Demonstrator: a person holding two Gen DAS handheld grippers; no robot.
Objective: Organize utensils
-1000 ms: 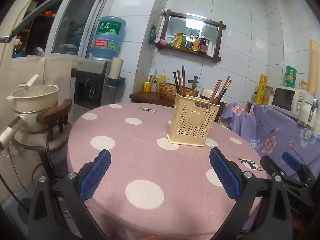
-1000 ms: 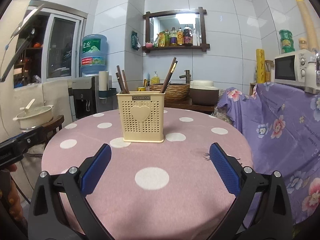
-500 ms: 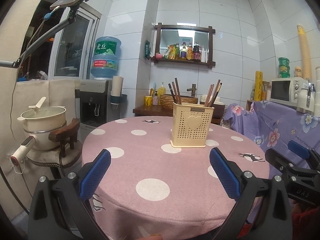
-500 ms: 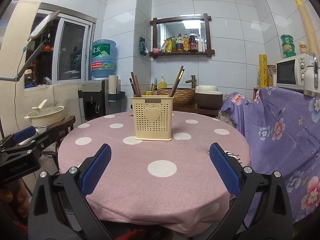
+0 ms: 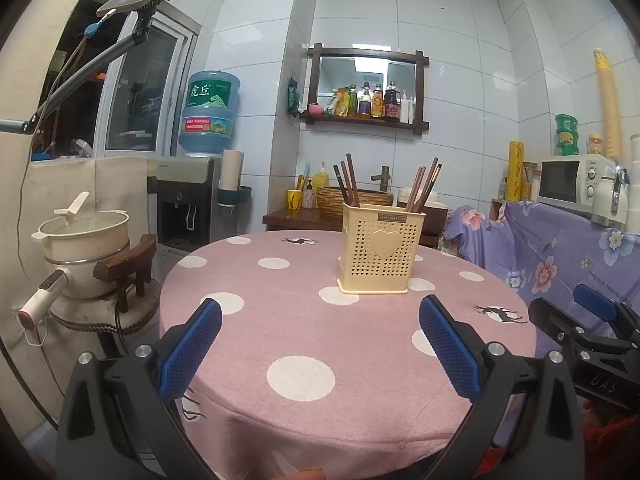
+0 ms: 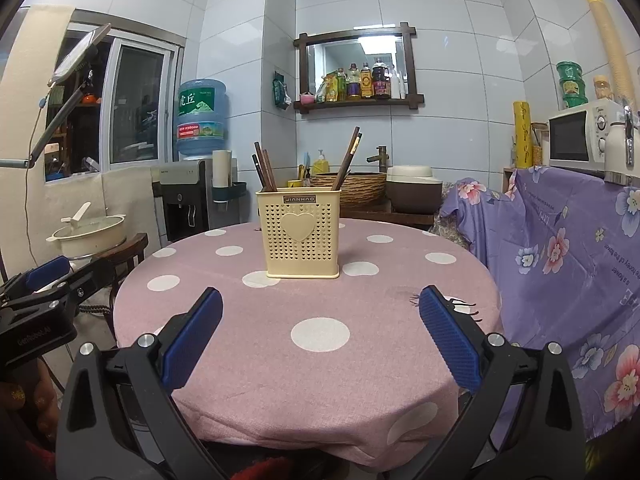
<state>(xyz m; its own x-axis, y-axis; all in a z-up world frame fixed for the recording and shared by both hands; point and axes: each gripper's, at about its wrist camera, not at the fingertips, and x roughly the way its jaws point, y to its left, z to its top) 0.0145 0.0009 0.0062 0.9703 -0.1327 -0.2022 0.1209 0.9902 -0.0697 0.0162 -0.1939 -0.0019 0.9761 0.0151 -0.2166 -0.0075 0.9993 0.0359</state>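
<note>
Left wrist view shows your left gripper spread wide with nothing between its blue pads, hovering at the near edge of the round pink polka-dot table. Your right gripper is equally wide apart and holds nothing. Well ahead of both, the cream utensil holder stands upright mid-table, brown chopsticks leaning in 2 clusters at its left and right ends.
</note>
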